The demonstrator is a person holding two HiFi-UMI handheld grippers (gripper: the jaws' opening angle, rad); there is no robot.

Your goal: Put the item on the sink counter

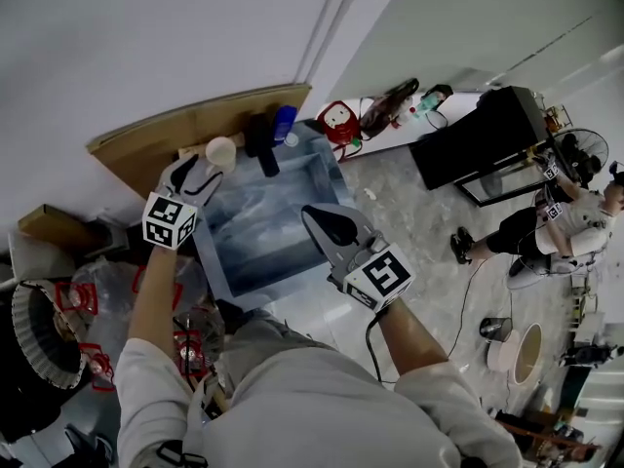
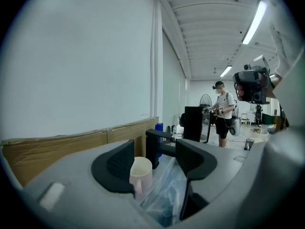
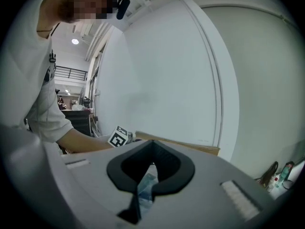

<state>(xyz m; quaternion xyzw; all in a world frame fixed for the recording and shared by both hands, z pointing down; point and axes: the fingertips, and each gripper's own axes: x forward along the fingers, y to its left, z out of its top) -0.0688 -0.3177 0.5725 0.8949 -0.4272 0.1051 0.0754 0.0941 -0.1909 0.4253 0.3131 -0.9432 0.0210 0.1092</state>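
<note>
Looking down from the head view, the cup is a small cream one with a round open mouth. It stands upright at the far left corner of the sink counter, just beside the black faucet and in front of a leaning cardboard sheet. The left gripper hovers just short of it, and the right gripper hangs over the basin's near right side. Only this view shows the basin lined with clear plastic film, the marbled grey floor and a black cabinet. The left gripper view shows the left jaws standing wide apart and empty. The cup is seen between them but past their tips, faintly pink lower down. Its base is hidden there. Behind are a white wall, ceiling light strips and a person by the cabinet. The right gripper view shows that gripper's jaw tips meeting with nothing gripped, film visible below, and the left gripper's marker cube beyond.
</note>
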